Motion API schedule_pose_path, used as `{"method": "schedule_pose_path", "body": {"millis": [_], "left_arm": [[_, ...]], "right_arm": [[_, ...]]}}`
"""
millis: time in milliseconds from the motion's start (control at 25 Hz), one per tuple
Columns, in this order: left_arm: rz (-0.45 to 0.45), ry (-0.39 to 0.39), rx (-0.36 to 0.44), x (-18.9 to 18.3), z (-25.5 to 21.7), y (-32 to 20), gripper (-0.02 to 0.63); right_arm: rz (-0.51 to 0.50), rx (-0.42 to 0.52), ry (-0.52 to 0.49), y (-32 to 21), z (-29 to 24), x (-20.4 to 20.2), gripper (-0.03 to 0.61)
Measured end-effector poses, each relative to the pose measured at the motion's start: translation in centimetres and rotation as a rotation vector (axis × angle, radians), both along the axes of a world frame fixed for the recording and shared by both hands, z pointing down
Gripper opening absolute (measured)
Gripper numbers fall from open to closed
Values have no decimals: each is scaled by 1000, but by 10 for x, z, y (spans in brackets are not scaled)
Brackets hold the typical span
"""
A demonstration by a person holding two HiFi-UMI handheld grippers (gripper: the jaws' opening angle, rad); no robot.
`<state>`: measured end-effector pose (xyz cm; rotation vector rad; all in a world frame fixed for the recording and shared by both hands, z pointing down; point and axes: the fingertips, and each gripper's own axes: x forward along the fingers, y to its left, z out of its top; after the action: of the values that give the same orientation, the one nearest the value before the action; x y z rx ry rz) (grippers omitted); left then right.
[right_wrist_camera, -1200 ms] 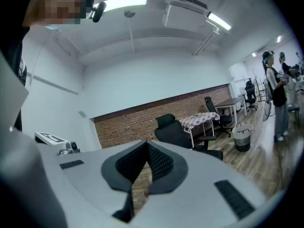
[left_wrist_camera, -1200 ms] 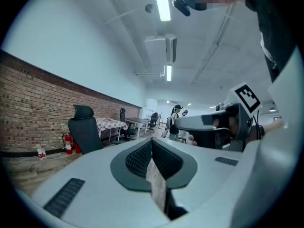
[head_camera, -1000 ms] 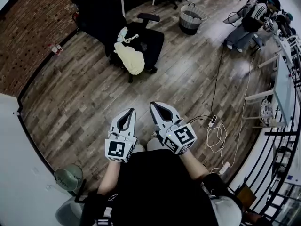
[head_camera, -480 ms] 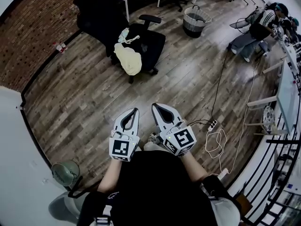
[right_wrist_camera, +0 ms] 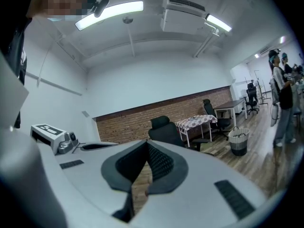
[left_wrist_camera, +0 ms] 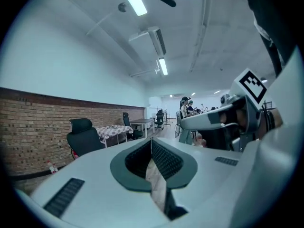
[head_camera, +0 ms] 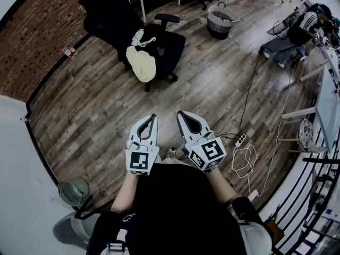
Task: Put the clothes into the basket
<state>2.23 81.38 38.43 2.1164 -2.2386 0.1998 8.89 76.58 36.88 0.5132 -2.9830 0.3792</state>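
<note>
1. The step in hand is judged to be the approach. Nothing is held yet, and both grippers are carried side by side in front of the person, well apart from the clothes.
2. The left gripper [head_camera: 152,118] is shown with its jaws pressed together on nothing. The right gripper [head_camera: 182,114] is likewise shut and empty, and only floor is seen past its tips in the right gripper view.
3. The clothes are found on the black office chair [head_camera: 169,49], far from the person. A pale yellow garment [head_camera: 141,67] is draped over the left edge of the seat and hangs down its side. A white garment [head_camera: 139,37] is bunched just behind it, against the backrest; the 2 seem to touch.
4. The basket [head_camera: 218,24] is set on the wooden floor [head_camera: 95,110], farther off and to the right of the chair, well apart from it. Its contents cannot be made out.
5. For the next move, the chair has to be reached and the jaws spread before 1 garment is pinched. The hanging yellow fold is judged the easiest hold.
6. Both garments look soft, crumpled and limp. Sagging and trailing are to be expected, so a high lift is probably needed to clear the armrest [head_camera: 167,19] and the basket rim.
</note>
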Motion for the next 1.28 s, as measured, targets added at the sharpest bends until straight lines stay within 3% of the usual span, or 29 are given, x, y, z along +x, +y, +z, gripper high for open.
{"method": "schedule_pose_path", "body": {"millis": [400,640,1040,1280], "left_arm": [[11,3,18,-34,1,-42,14],[31,34,23,-100,5,-84,14],[71,34,18,-212,11,-136,14],[38,90,21,-257,13,-147,14]], "right_arm": [[3,-5,68,-36,26,-31,8],[-12,12,158,-68,46,-97,8],[-119,213,351,-105,78,-222,9],[-248,294,562,-114,129,-275,9]]}}
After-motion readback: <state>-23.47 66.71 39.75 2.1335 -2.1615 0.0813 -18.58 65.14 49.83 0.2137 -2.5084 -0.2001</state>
